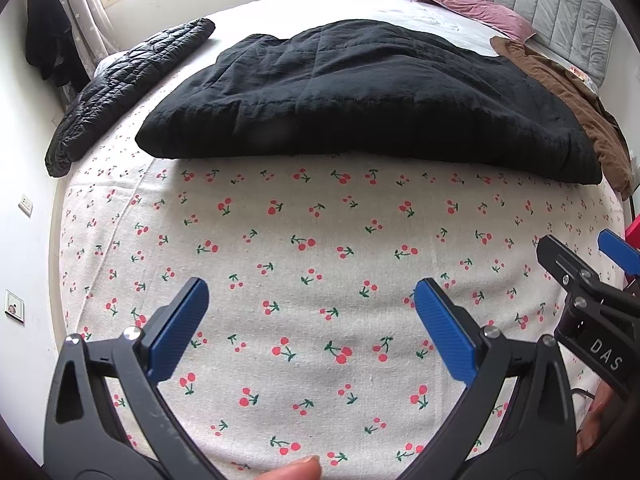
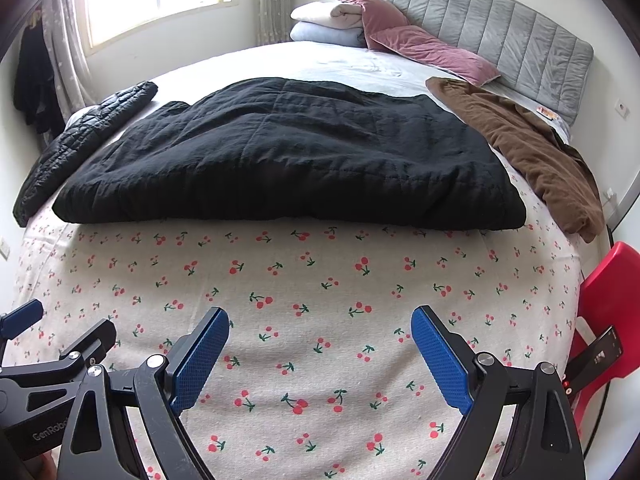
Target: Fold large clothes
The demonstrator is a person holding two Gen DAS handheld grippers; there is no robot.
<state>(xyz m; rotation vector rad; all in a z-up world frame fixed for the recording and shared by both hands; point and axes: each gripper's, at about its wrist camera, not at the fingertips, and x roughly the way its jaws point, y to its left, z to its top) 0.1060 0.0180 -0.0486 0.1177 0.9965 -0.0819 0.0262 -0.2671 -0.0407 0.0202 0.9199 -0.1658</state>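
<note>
While both claws hang over the bare cherry-print stretch of the bed, nothing is gripped.

Left claw (image 1: 312, 300): released, blue pads spread wide, above the cherry-print sheet (image 1: 320, 248); it also shows at the left edge of the right wrist view (image 2: 52, 324).

Right claw (image 2: 320, 330): released too, jaws spread, nothing between them; seen at the right edge of the left wrist view (image 1: 580, 248), just beside the left claw.

Black quilted garment (image 2: 288, 152): lies folded flat across the middle of the bed, beyond both claws and apart from them, its near edge on the cherry-print sheet.

Black puffer jacket (image 2: 80, 140): along the left edge of the bed, just beside the black quilted garment.

Brown garment (image 2: 532, 148): spread at the right side of the bed, touching the black quilted garment's far right corner.

Head of the bed: pink pillows (image 2: 424, 48), folded white and blue bedding (image 2: 328, 20), grey padded headboard (image 2: 500, 24).

Right of the bed: red chair (image 2: 608, 312).
</note>
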